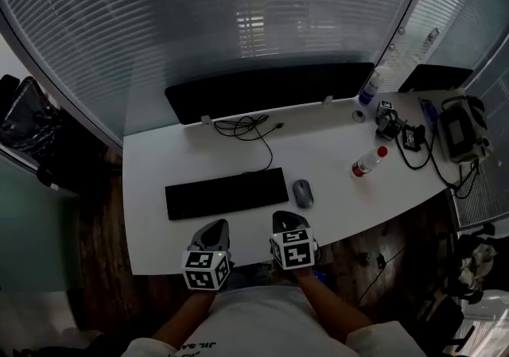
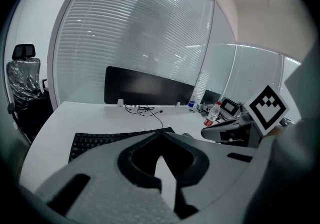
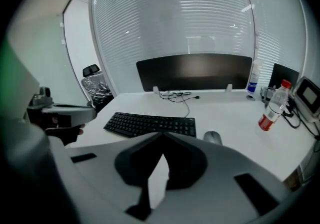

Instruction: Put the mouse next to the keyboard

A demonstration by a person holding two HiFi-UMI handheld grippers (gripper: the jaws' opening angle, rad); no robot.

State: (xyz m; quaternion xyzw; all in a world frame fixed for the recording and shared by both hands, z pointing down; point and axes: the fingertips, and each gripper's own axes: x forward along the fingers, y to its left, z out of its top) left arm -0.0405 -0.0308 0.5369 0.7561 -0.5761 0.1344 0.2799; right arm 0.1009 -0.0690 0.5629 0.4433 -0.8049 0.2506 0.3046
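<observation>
**Mouse down beside keyboard — both grippers empty at the near edge**

The mouse [image 1: 302,193] lay on the white table [image 1: 334,145], just beside the right end of the black keyboard [image 1: 227,193]. A narrow strip of bare table showed between them. It sat about level with the keyboard's front row, its long axis pointing away from the person.

The left gripper [image 2: 161,134] had its jaws drawn together, tips meeting, with nothing between them. The right gripper [image 3: 162,135] was the same: closed and empty, with the mouse visible on the table beyond its tips. In the head view both hung over the near table edge, well short of the keyboard.

Judgement: the placement looked done, and what remained was a clean finish.

- Keep both closed grippers back from the mouse — a light, smooth shell like that would likely skate at a nudge.
- If the gap needed trimming, use the right gripper, the nearer one. Open the jaws first, come down over the mouse's narrow flanks, then slide it rather than lift.
- The red-capped bottle [image 1: 368,163] stood off to the right and the loose cable [image 1: 248,126] lay behind the keyboard. Both were well apart from the mouse, so they carried little risk unless a gripper swung wide.
</observation>
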